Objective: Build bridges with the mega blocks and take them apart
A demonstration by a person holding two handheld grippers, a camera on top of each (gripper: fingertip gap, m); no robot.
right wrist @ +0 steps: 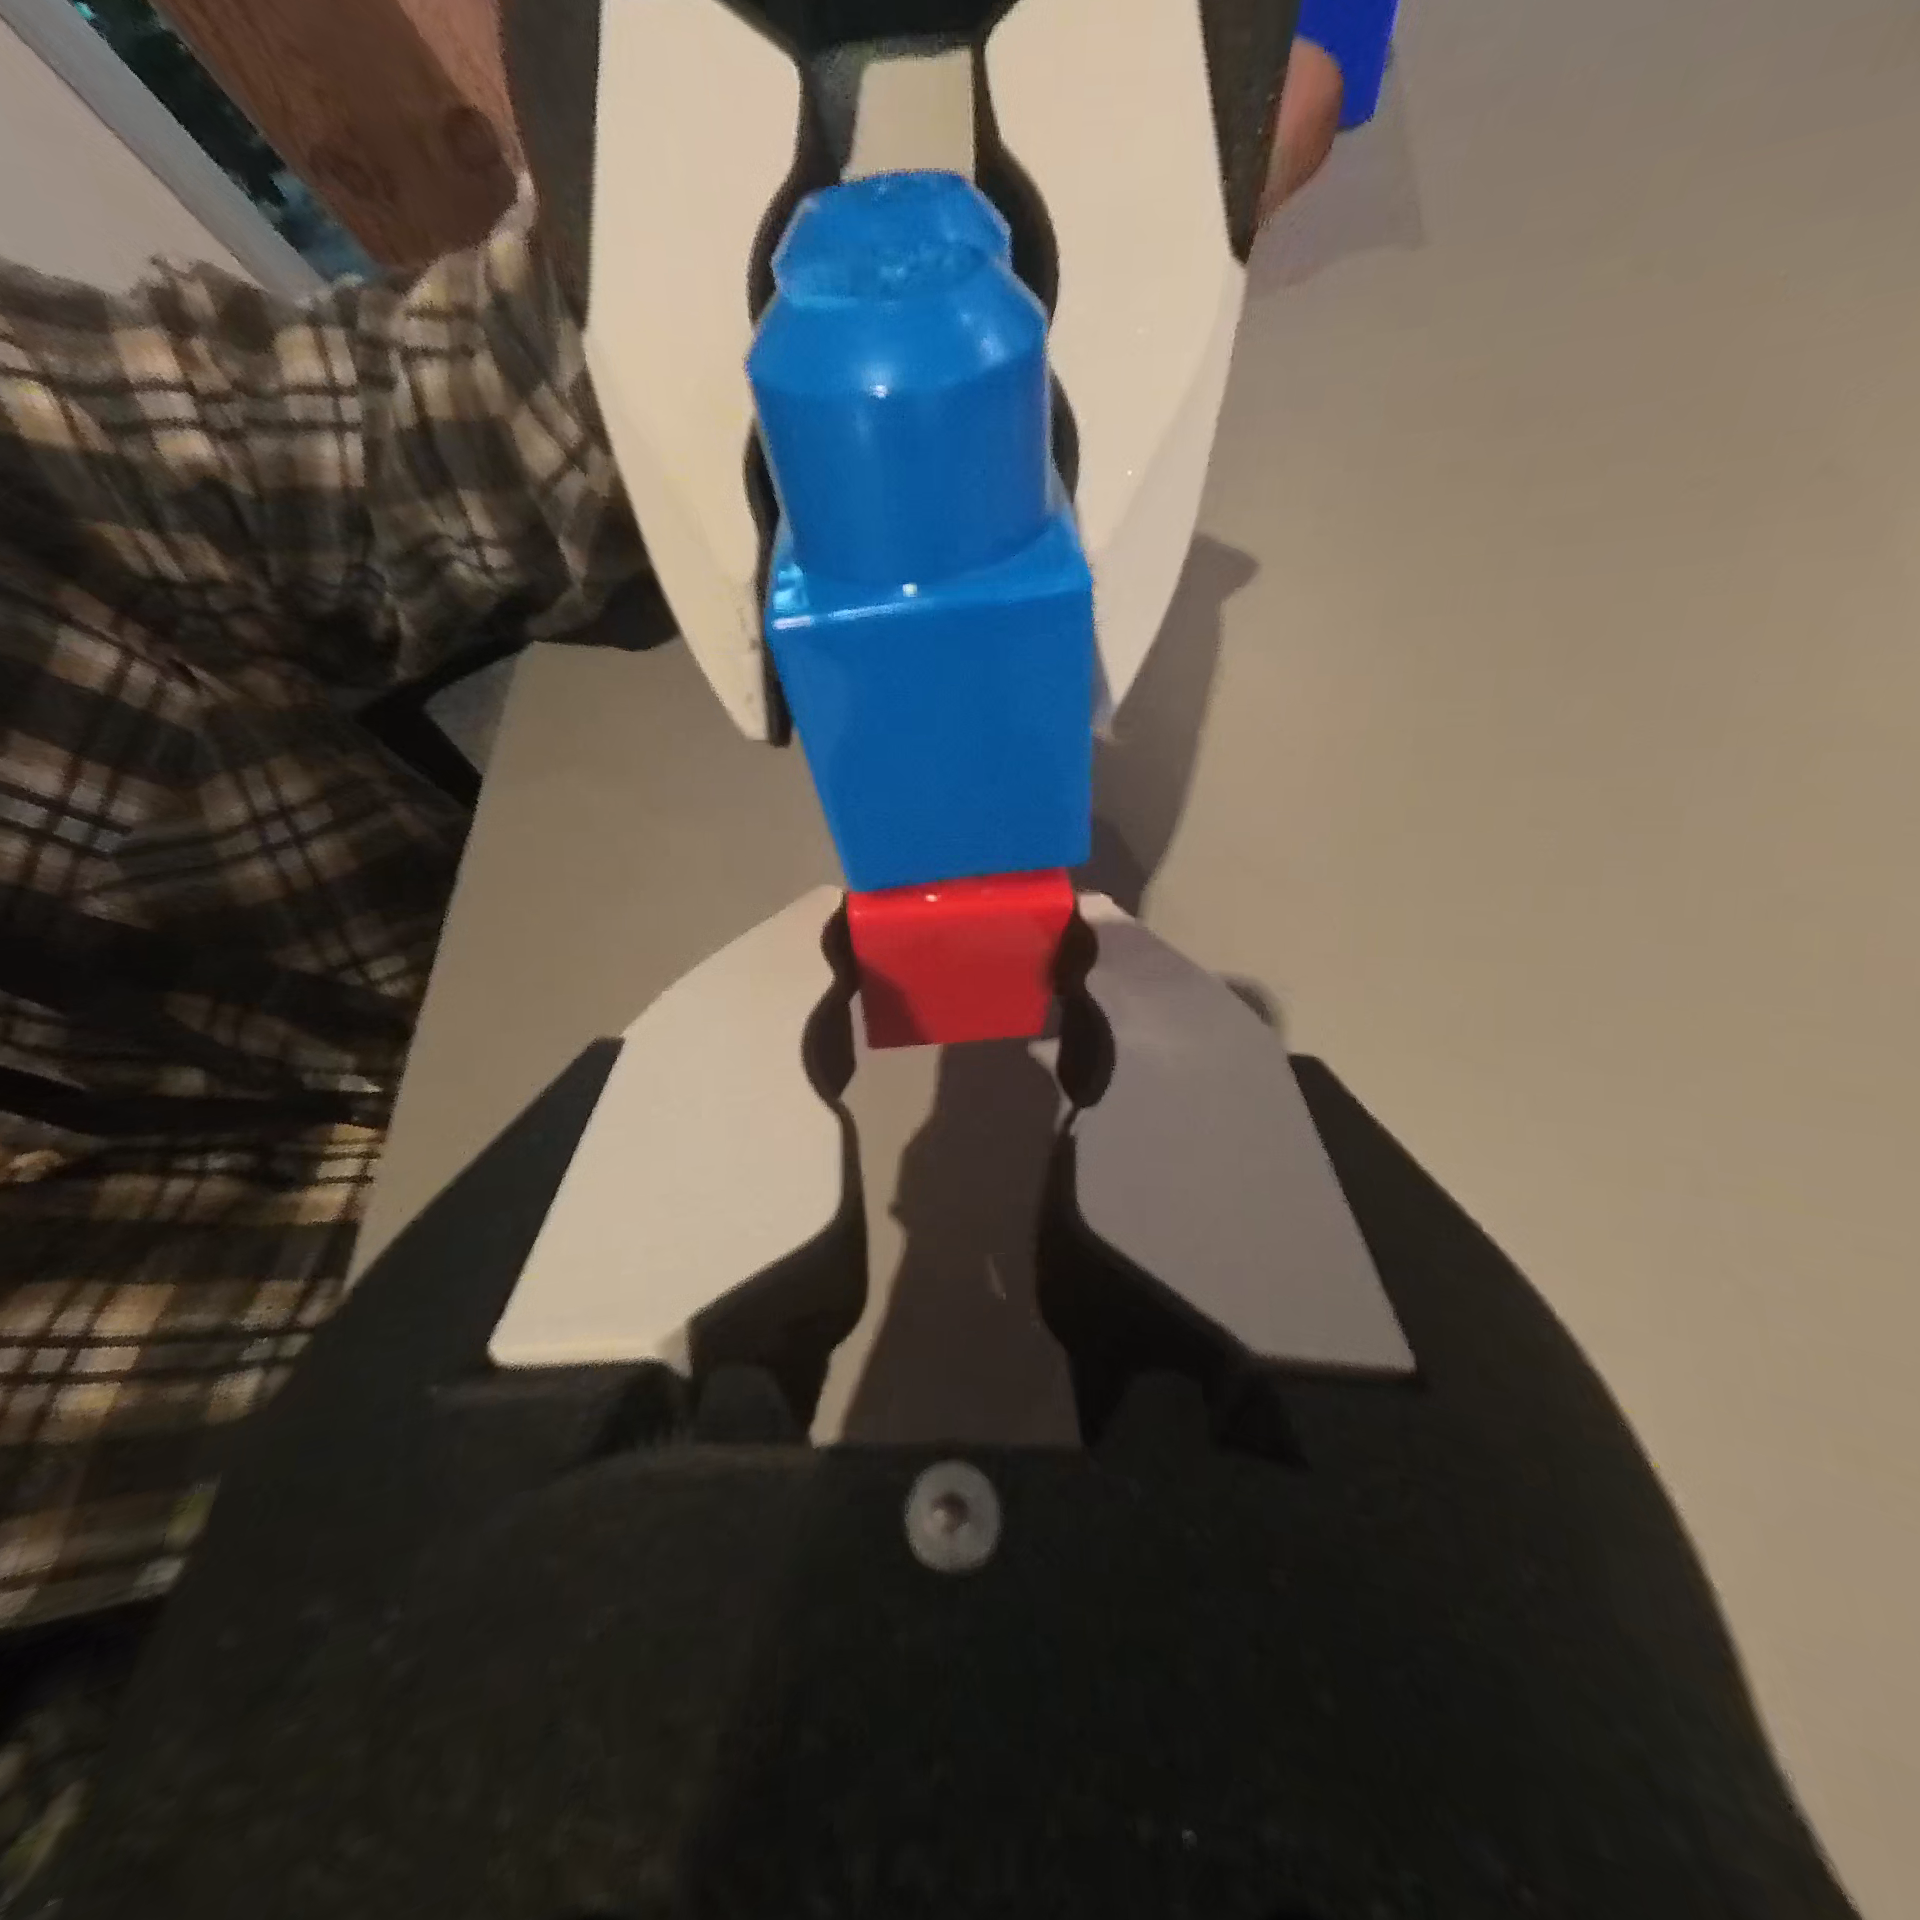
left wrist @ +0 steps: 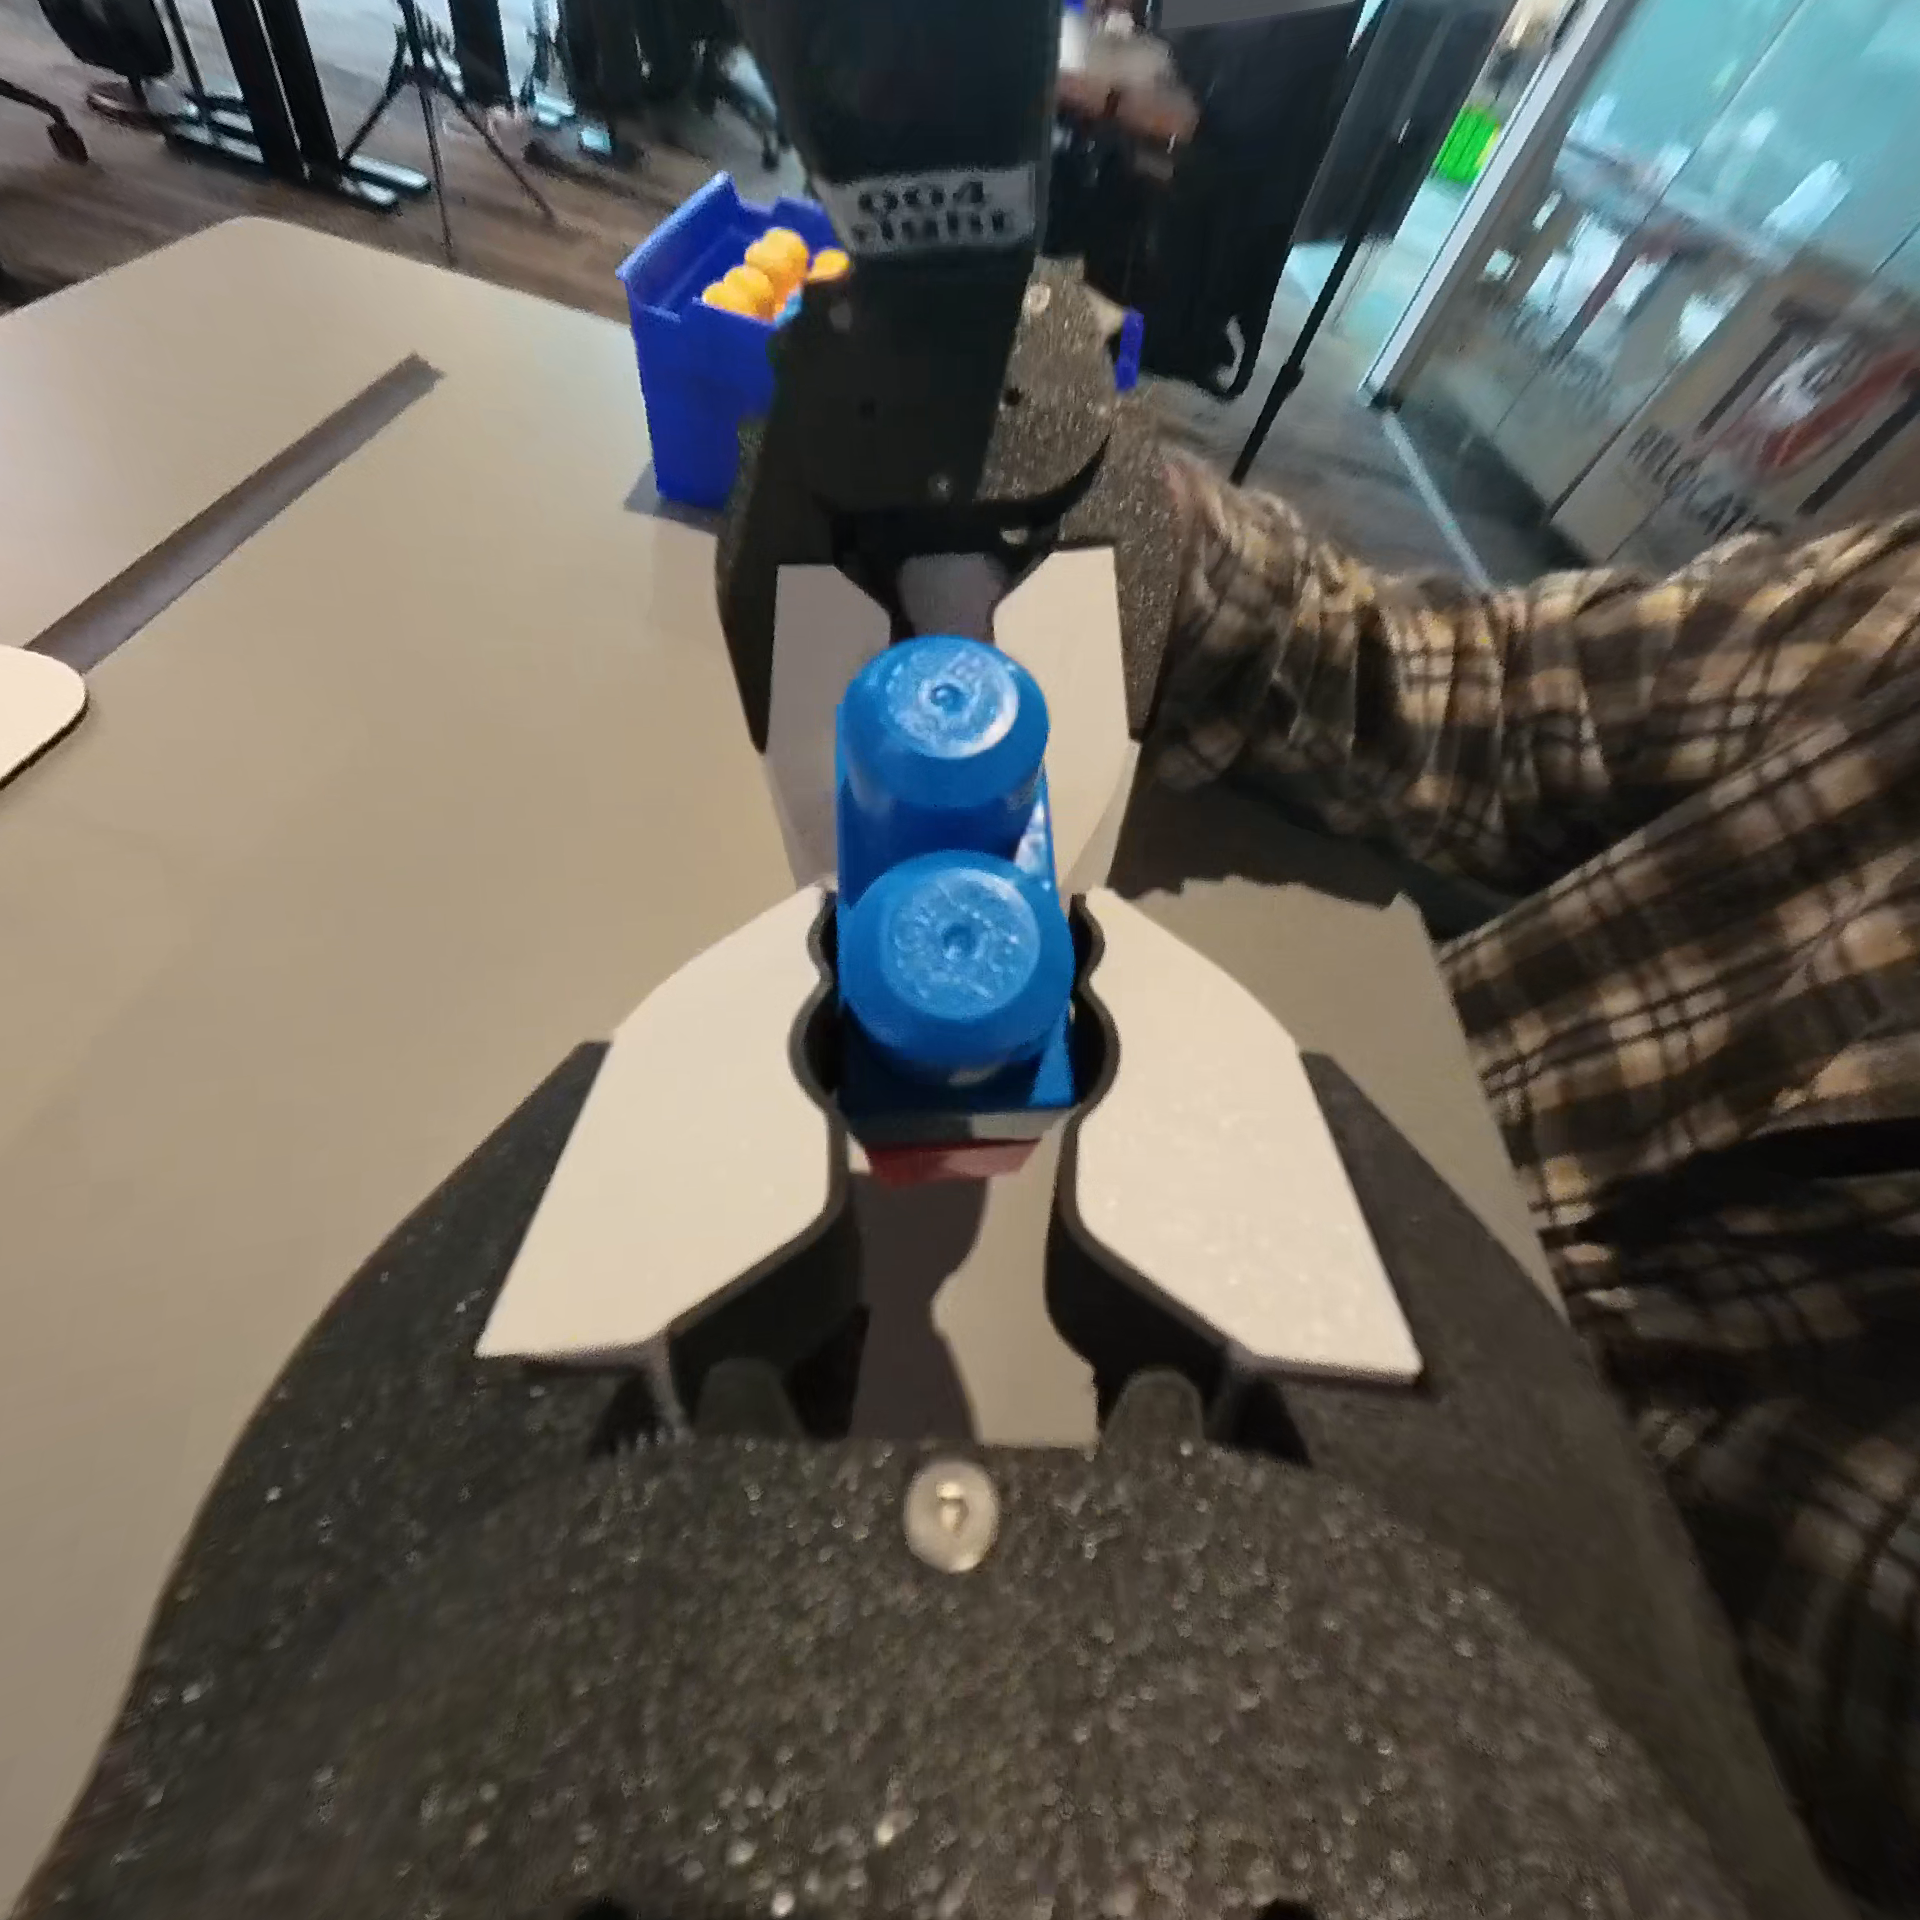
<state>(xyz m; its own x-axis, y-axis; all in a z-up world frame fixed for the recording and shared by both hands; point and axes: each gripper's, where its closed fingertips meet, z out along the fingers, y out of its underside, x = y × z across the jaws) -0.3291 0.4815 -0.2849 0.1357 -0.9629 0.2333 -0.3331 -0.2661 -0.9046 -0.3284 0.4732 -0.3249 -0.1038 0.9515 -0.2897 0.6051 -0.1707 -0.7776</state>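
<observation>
L gripper clamped on blue block | R gripper clamped on red block | blocks mated, held above table | long axis runs gripper-to-gripper, R opposite at far end | judged: pull apart along axis

Clamped a glossy red plastic block in the right tongs, stacked against a blue studded plastic block pinched by the left tongs above the beige table.

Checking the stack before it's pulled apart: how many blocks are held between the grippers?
2: a blue block, gripped by the left gripper, and a red block beneath it, in the right gripper. More may be hidden.
</observation>
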